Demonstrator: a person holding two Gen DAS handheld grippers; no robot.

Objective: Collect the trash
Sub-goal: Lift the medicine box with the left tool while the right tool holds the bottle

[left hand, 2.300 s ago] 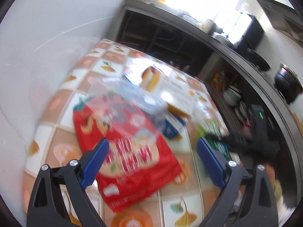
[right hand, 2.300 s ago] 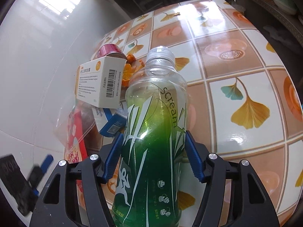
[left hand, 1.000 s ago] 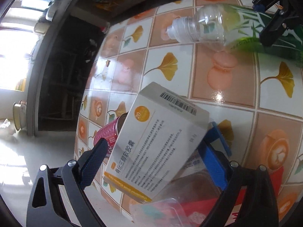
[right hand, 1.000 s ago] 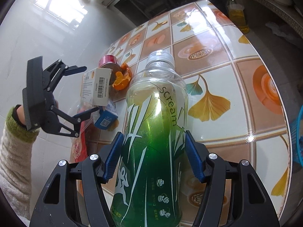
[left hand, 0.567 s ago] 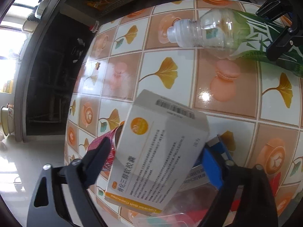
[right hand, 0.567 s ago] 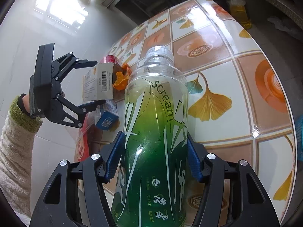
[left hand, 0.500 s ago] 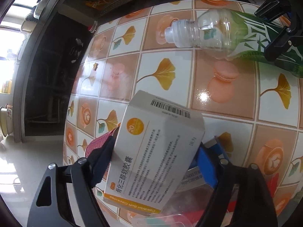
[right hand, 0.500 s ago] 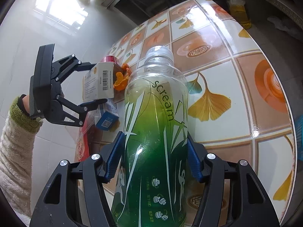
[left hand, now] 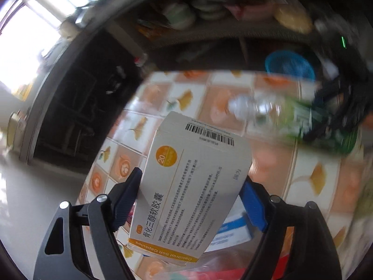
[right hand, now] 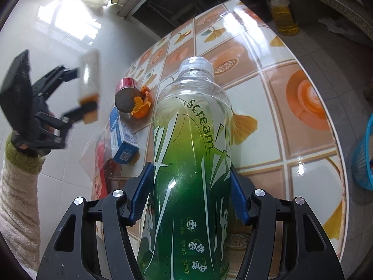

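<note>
Two grippers are loaded: the left gripper [left hand: 191, 200] clamps a white medicine box [left hand: 193, 182], its jaws having just closed onto it, and holds it in the air over the tiled table [right hand: 275, 107]. The right gripper [right hand: 191, 191] grips a green drink bottle [right hand: 191, 158], cap pointing away. On the table lie a red can [right hand: 126, 91], orange peel [right hand: 141, 107] and a blue carton [right hand: 122, 137]; a blue basket [right hand: 363, 158] stands beyond the table's edge.

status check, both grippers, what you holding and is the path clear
Left gripper shut on white medicine box. Right gripper shut on green bottle. Blue basket beyond table edge, path clear.
</note>
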